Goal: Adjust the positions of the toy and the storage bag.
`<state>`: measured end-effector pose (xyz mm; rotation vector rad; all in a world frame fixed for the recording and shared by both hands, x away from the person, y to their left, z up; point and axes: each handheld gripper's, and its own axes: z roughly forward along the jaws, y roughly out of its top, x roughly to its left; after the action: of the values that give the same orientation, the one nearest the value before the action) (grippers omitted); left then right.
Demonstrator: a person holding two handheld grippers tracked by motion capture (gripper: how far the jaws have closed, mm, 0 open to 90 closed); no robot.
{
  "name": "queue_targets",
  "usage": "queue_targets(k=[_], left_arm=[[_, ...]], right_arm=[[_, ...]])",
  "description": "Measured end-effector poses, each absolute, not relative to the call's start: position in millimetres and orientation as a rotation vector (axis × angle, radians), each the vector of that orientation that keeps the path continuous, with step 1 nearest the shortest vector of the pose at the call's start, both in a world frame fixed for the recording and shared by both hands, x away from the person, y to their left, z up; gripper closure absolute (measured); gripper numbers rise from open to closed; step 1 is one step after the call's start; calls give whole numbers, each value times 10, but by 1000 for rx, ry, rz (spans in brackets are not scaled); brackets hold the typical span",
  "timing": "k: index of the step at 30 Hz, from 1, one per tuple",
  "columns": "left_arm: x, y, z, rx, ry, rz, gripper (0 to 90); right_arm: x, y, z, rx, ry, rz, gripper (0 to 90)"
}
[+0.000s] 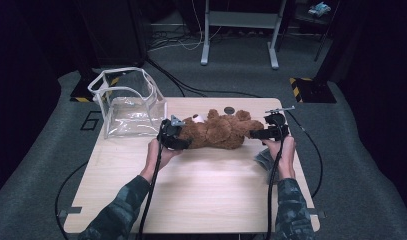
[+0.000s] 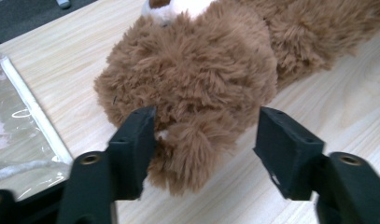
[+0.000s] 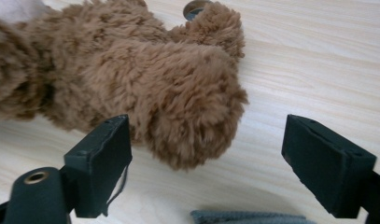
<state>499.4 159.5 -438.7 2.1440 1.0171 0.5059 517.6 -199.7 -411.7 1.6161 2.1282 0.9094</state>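
Two-handed pickup of a brown teddy bear [image 1: 216, 131], lying lengthwise across the middle of the table [image 1: 201, 190], head to the left, legs to the right.

Nearest, at the right edge beside the right hand, a folded grey cloth [image 1: 265, 159]; not part of the grasp, best left undisturbed.

Left gripper [image 1: 173, 136] at the bear's head end: fingers [image 2: 131, 149] parted around a furry lobe of the head [image 2: 192, 93], left finger brushing the fur, right finger clear of it. Not clenched yet. Worth pushing in deeper before closing, so that stuffing and not just pile gets pinched; a grip on fur tips alone would likely slip.

Right gripper [image 1: 271, 131] at the leg end: fingers [image 3: 101, 158] spread wide on either side of a plush foot [image 3: 187, 116], neither pressing on it. Released, nothing grasped. Worth centring the foot between the fingers, since it sits closer to the left one, then closing on the thick part of the leg.

Probably best to close both sides together and lift level, keeping the soft body from sagging or twisting between the two hands.

Farther off, at the far left corner, a clear plastic bag [image 1: 128, 102] with white trim, standing open-topped. Little visible inside through the walls; seems empty. Mouth wide enough, by the look of it, for the bear to go in head first.

Just beyond the bear, a small dark round disc [image 1: 229, 110] on the table.
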Motion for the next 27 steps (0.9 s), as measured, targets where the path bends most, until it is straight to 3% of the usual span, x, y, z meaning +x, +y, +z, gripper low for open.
queue_targets(k=[2, 3, 5, 6, 8, 13, 18, 27], left_arm=[[4995, 1602, -4406, 2152, 1020, 494, 496], [4998, 1611, -4432, 2156, 1032, 509, 535], [4991, 1622, -4461, 2162, 1032, 534, 603], [4991, 1622, -4461, 2162, 1032, 534, 637], [4992, 1625, -4502, 2166, 1022, 528, 681], [5002, 1603, -4539, 2171, 1019, 542, 793], [5002, 1605, -4535, 2162, 1001, 561, 848], [4991, 1606, -4478, 2136, 961, 619, 859]], right_arm=[[5192, -1995, -4125, 1601, 2133, 906, 237], [5206, -1976, -4125, 1590, 2134, 920, 345], [5220, -1960, -4124, 1575, 2140, 915, 443], [5220, -1960, -4124, 1575, 2140, 915, 443], [5229, -1939, -4116, 1562, 2151, 912, 538], [5230, -1913, -4122, 1576, 2172, 898, 660], [5229, -1878, -4139, 1542, 2172, 894, 727], [5181, -1857, -3977, 1480, 2117, 901, 754]])
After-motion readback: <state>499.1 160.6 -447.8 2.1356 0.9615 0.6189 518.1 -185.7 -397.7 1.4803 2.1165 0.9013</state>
